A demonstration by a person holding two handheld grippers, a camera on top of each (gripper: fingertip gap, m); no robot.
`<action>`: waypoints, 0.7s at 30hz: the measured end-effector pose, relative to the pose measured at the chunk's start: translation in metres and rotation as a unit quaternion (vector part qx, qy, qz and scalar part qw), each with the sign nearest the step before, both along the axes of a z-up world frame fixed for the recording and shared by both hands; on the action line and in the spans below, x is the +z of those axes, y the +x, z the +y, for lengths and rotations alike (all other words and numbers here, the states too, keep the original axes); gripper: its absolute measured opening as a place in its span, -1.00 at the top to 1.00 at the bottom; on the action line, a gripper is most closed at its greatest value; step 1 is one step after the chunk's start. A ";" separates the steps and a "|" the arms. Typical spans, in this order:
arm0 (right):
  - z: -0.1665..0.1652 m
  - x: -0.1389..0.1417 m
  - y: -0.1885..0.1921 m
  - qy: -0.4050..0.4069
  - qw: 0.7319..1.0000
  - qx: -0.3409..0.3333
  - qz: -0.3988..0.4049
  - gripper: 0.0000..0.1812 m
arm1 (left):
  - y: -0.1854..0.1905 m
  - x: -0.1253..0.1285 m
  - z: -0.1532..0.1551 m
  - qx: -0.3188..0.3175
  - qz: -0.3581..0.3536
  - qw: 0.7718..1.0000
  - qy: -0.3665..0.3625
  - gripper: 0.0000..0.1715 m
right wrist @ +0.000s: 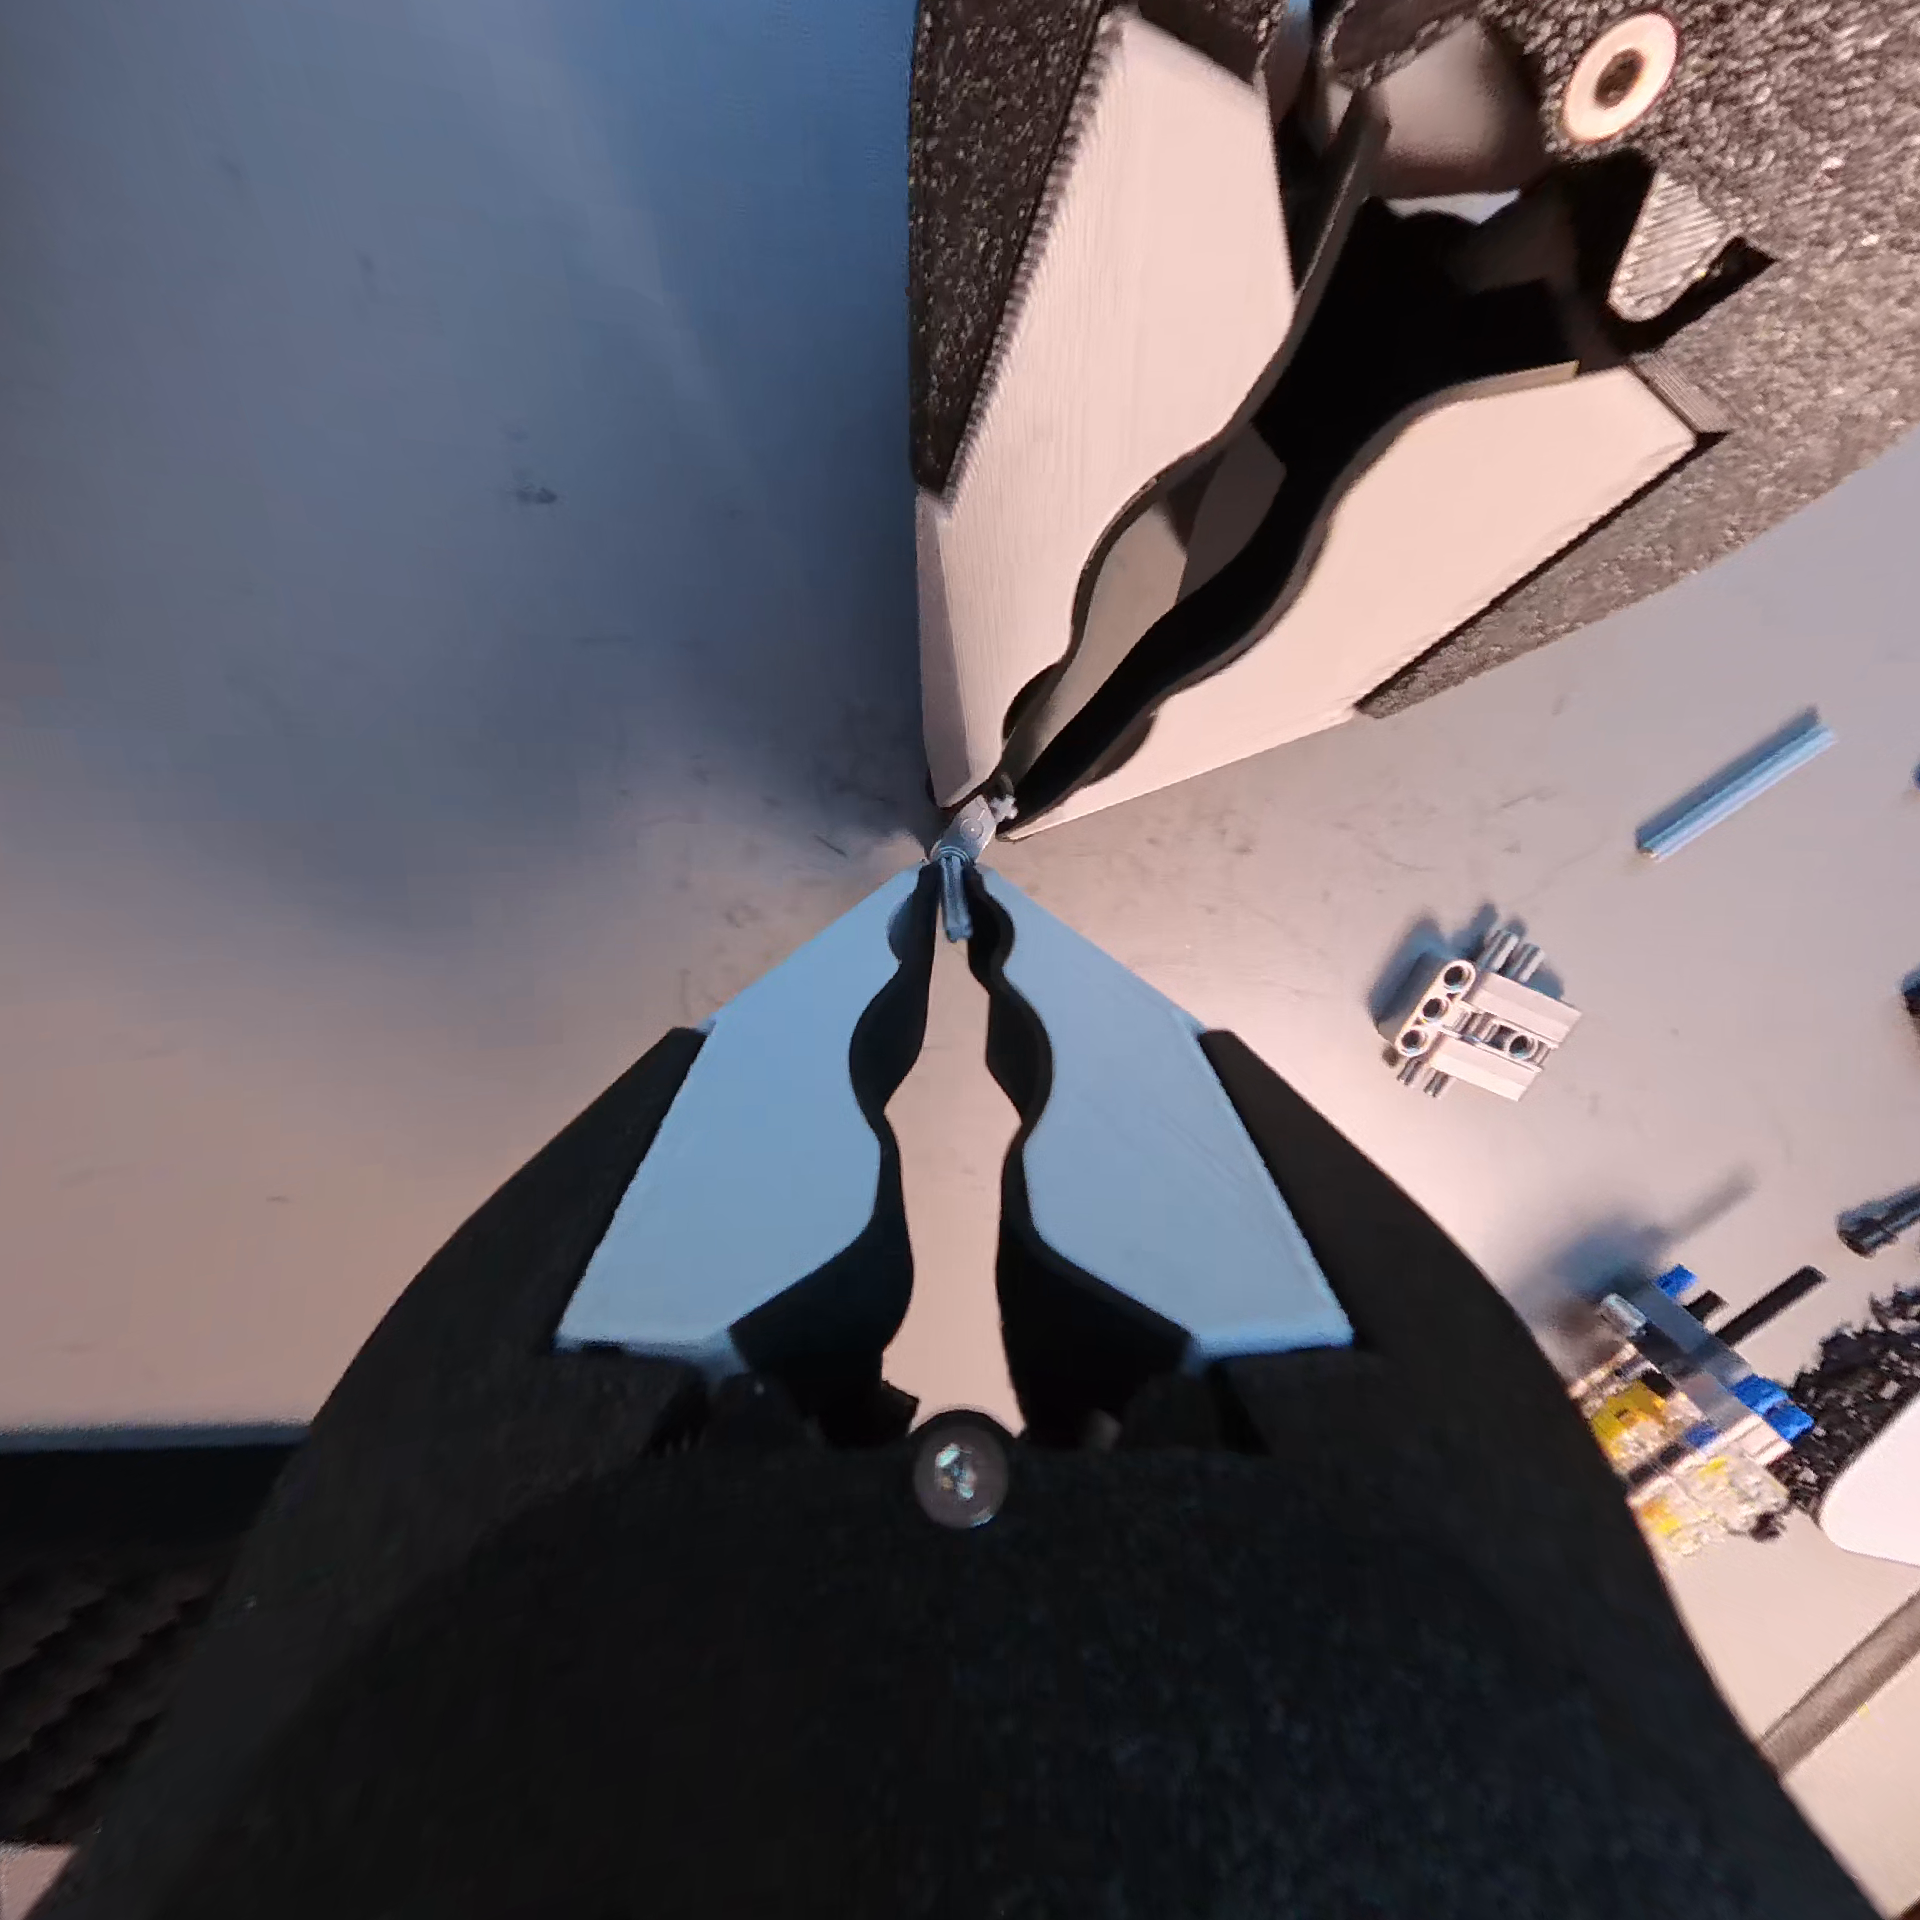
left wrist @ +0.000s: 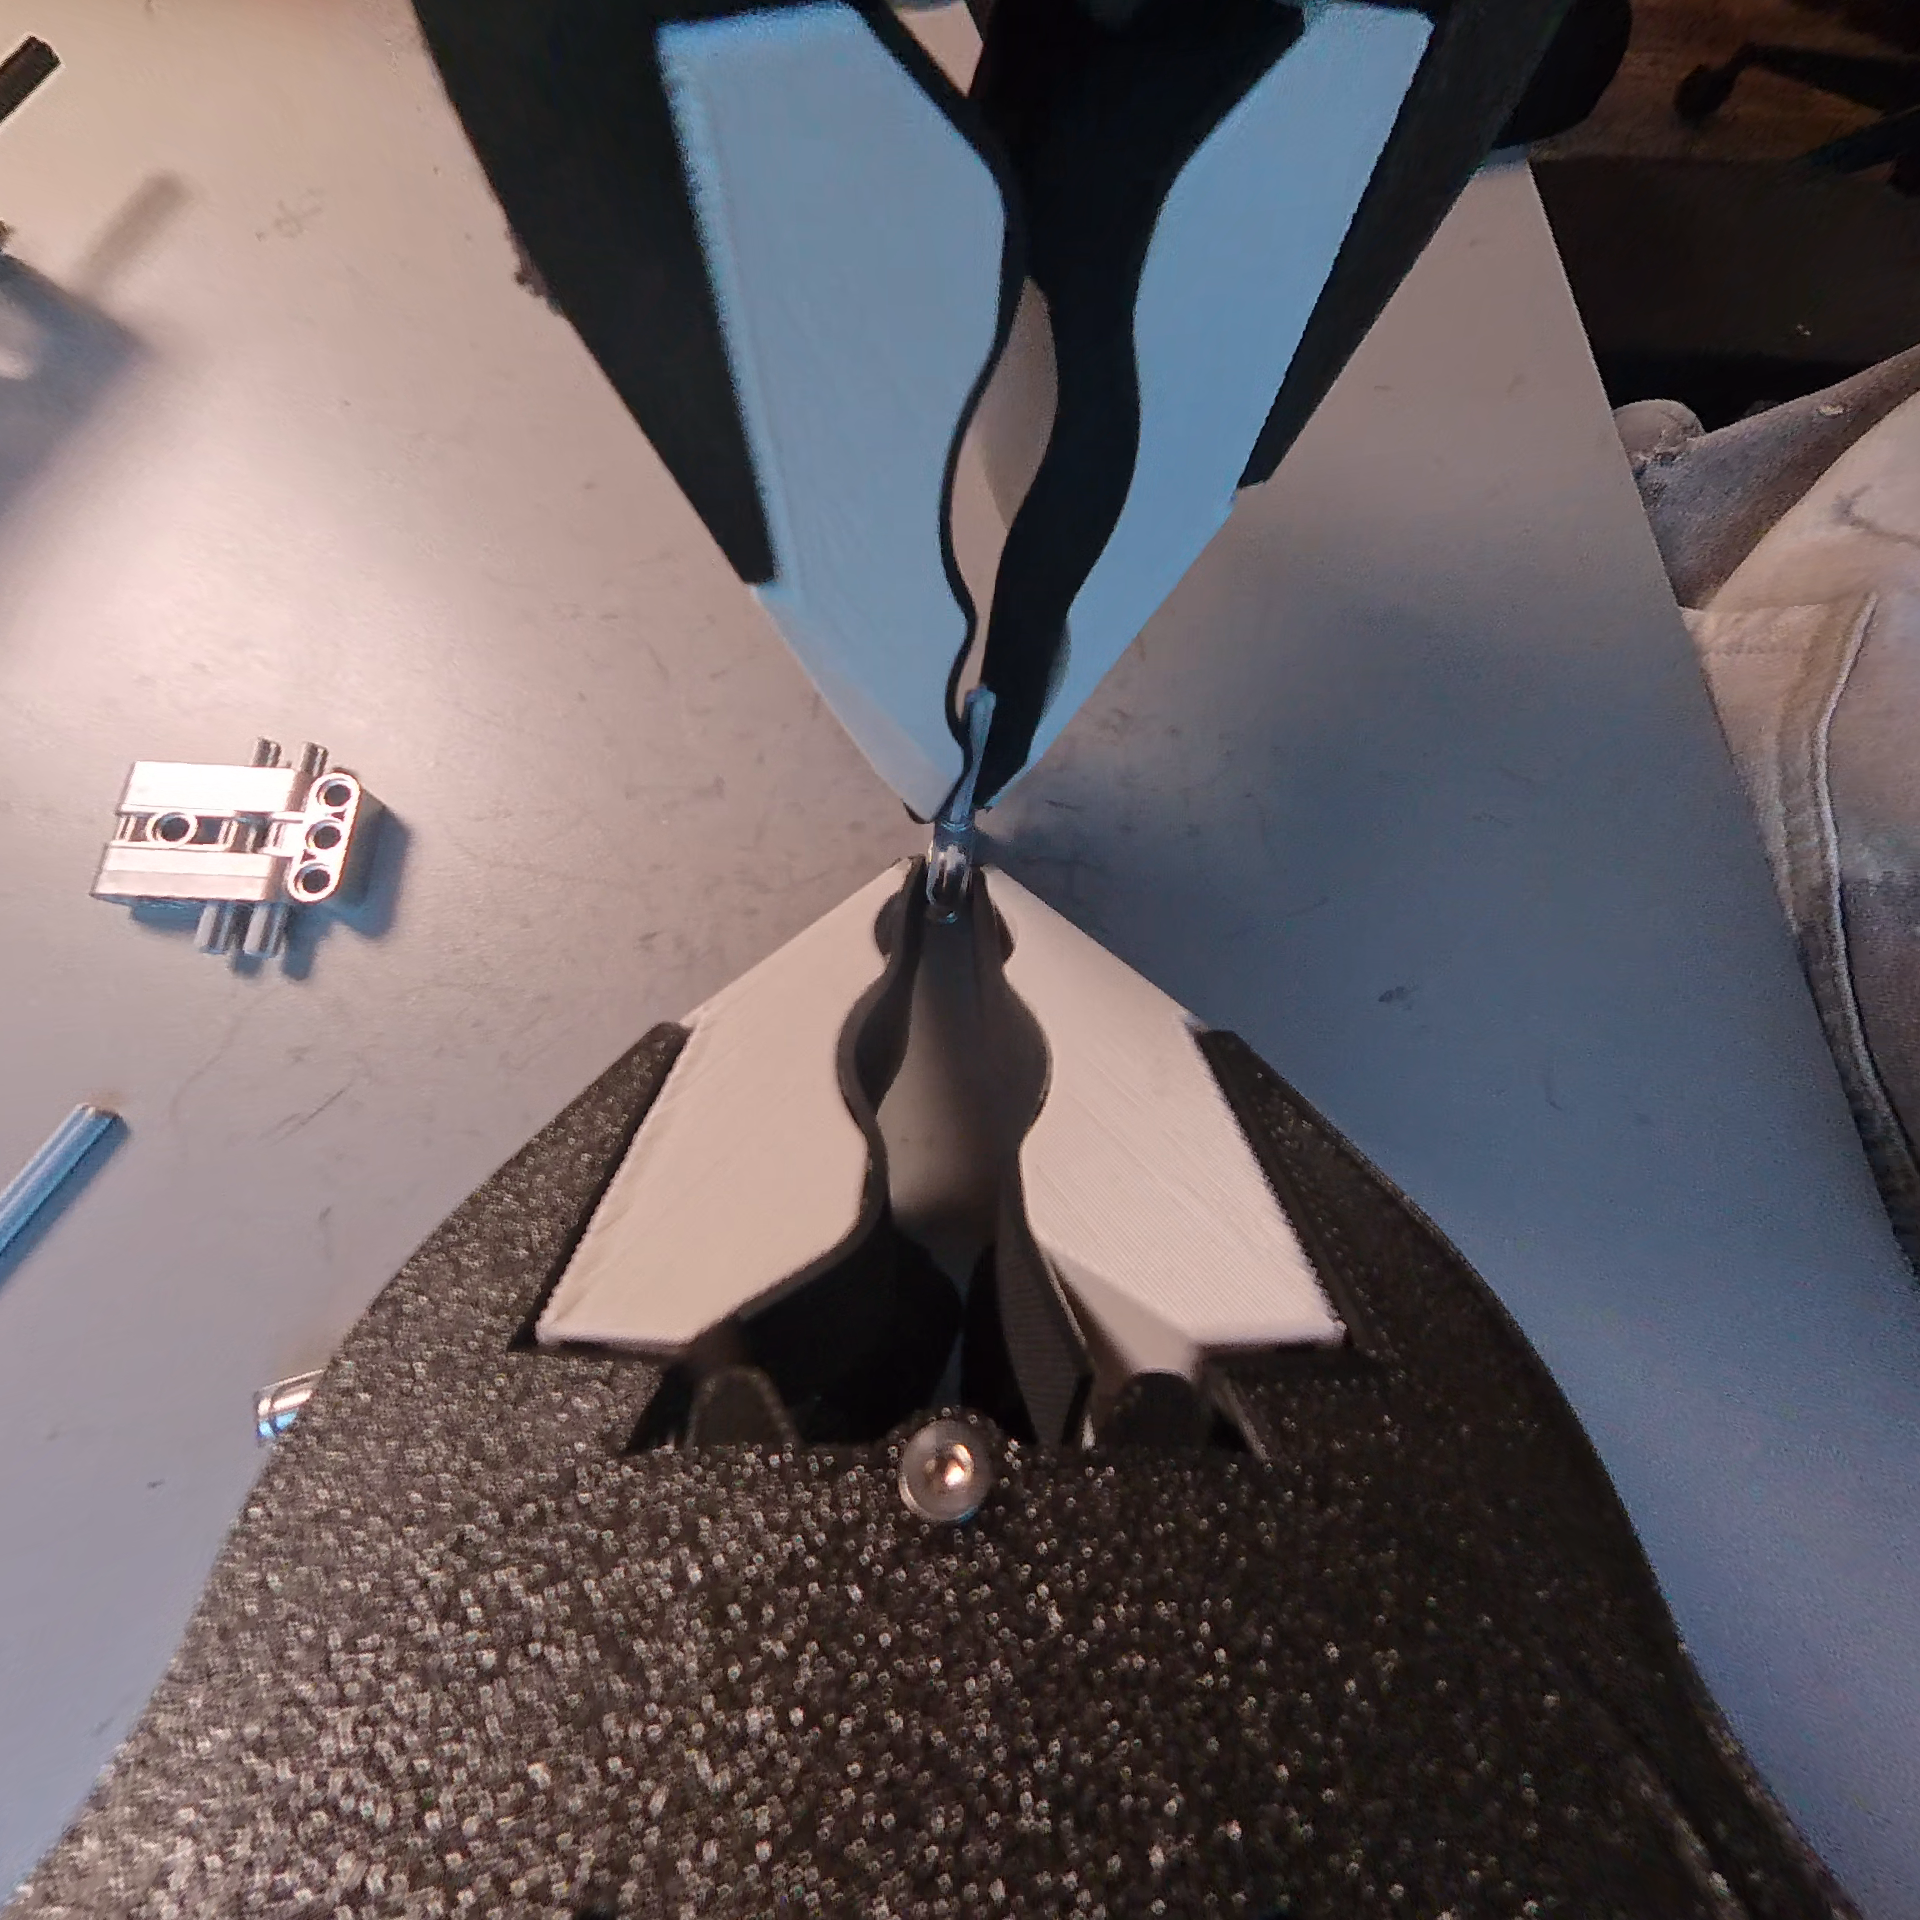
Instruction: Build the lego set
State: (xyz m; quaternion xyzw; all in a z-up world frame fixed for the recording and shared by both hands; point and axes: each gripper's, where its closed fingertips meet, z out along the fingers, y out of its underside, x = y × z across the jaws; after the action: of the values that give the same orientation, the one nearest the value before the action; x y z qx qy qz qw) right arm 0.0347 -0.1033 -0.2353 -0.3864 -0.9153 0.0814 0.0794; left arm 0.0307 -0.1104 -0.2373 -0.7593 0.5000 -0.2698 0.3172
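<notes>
On the grey surface point(left wrist: 416, 520), a grey building-block assembly point(left wrist: 237, 842) with pins lies at left, apart from both tools. At centre, the left hand-held gripper point(left wrist: 951, 883) has its fingertips pressed together on one end of a small grey pin piece point(left wrist: 958, 831). The right hand-held gripper point(right wrist: 951, 894) meets it tip to tip, pinching the other end of the same piece above the surface. A pale blue rod point(right wrist: 1733, 795) lies farther off.

The left gripper point(left wrist: 951, 883) and right gripper point(right wrist: 951, 883) are meeting tip to tip over the table point(left wrist: 468, 520), each gripping the small connector piece point(left wrist: 961, 821). The block assembly point(left wrist: 244, 842) is lying left of the left gripper.
</notes>
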 end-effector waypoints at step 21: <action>0.003 0.035 -0.001 -0.033 0.992 -0.097 0.076 1.00 | 0.001 0.000 0.000 0.008 0.000 1.000 -0.002 0.93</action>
State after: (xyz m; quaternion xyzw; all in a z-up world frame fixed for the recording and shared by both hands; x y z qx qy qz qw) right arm 0.0341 -0.1004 -0.2004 -0.4689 -0.8614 0.1324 0.1438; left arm 0.0313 -0.1100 -0.2374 -0.7636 0.4936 -0.2688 0.3178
